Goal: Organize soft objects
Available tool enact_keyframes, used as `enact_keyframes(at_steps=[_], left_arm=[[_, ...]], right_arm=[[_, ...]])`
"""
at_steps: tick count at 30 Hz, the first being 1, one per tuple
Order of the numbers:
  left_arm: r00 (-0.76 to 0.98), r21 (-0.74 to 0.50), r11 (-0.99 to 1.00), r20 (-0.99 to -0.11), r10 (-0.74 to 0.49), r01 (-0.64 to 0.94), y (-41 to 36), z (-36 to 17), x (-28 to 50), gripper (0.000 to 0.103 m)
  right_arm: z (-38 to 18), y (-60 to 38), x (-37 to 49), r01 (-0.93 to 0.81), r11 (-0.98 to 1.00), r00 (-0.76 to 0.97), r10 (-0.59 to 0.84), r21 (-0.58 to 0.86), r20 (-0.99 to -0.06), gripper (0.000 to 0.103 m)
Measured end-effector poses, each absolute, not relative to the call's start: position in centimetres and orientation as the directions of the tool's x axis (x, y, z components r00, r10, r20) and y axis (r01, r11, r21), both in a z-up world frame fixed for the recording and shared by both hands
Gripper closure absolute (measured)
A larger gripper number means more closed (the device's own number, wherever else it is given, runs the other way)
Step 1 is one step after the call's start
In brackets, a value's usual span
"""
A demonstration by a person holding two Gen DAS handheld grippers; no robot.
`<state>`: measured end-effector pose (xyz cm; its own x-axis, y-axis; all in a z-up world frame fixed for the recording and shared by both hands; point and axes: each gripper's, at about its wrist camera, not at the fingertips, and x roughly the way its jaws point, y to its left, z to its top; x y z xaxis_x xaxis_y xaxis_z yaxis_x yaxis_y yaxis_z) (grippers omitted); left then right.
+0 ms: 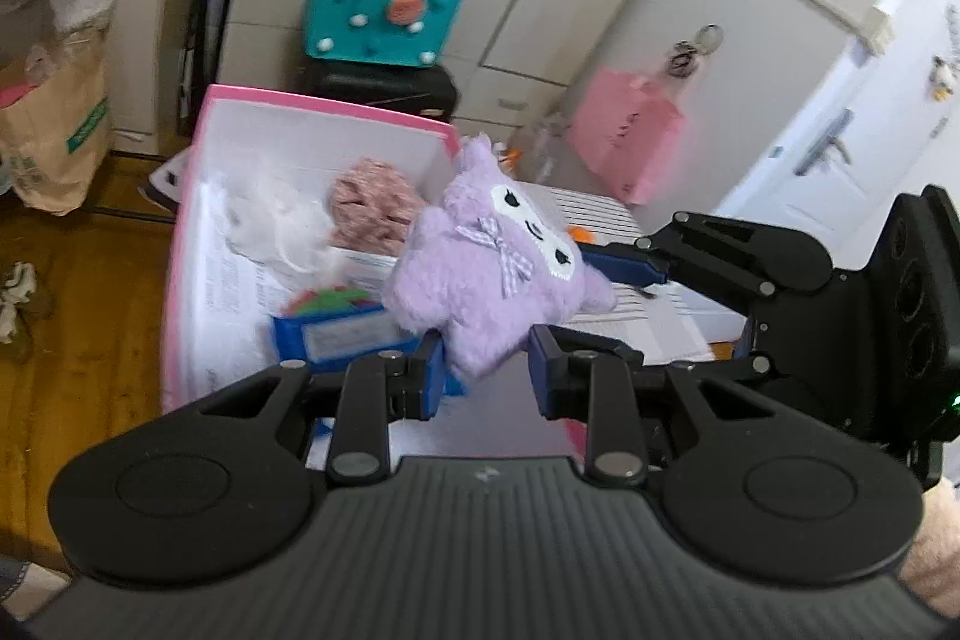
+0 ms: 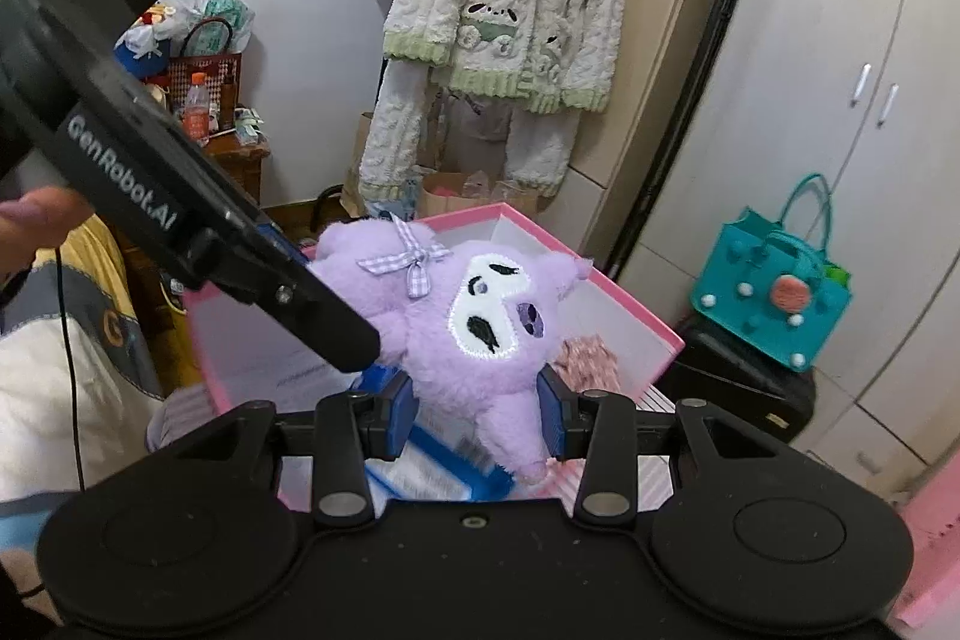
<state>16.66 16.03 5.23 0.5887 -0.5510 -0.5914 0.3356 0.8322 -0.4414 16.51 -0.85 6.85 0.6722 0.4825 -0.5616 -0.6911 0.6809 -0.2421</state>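
Both grippers [image 1: 486,370] [image 2: 480,421] clamp purple plush [image 1: 486,274] above pink box [image 1: 180,244]

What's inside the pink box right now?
In the pink box lie a white fluffy item, a pink knitted one and a blue-framed thing. The purple plush, held by both grippers, covers the rest of its floor.

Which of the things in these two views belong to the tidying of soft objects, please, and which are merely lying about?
Part of the job:
- purple plush toy, pinched by both claws, left claw and right claw
- pink box below it
- pink fluffy item and white fluffy item already inside

Lying about:
- teal handbag
- pink paper bag
- fleece pyjamas hanging up
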Motion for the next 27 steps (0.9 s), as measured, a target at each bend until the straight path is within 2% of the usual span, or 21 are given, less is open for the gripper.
enact_keyframes(at_steps=[8, 14, 20, 25, 27], left_arm=[[0.566, -0.402, 0.885, -0.683, -0.461, 0.235, 17.4, 3.8, 22.8, 0.076], [0.528, -0.498, 0.854, -0.69, -0.495, 0.15, 18.8, 1.2, 26.2, 0.077], [0.554, -0.438, 0.884, -0.7, -0.45, 0.164, 18.3, 0.8, 27.3, 0.077], [0.575, -0.387, 0.908, -0.71, -0.406, 0.163, 18.4, 0.7, 28.1, 0.077], [0.587, -0.356, 0.921, -0.716, -0.378, 0.159, 18.2, 0.5, 28.5, 0.08]], right_arm=[[4.8, 2.4, 21.4, -0.725, 0.613, 0.662, 0.495, -0.313, -0.563, 0.057], [3.7, 2.6, 24.7, -0.756, 0.606, 0.614, 0.527, -0.247, -0.587, 0.057], [2.9, 1.7, 27.7, -0.785, 0.607, 0.541, 0.576, -0.123, -0.613, 0.057], [1.4, 2.7, 29.2, -0.777, 0.607, 0.548, 0.52, -0.167, -0.655, 0.058], [0.9, 3.5, 29.9, -0.773, 0.601, 0.552, 0.479, -0.203, -0.683, 0.058]])
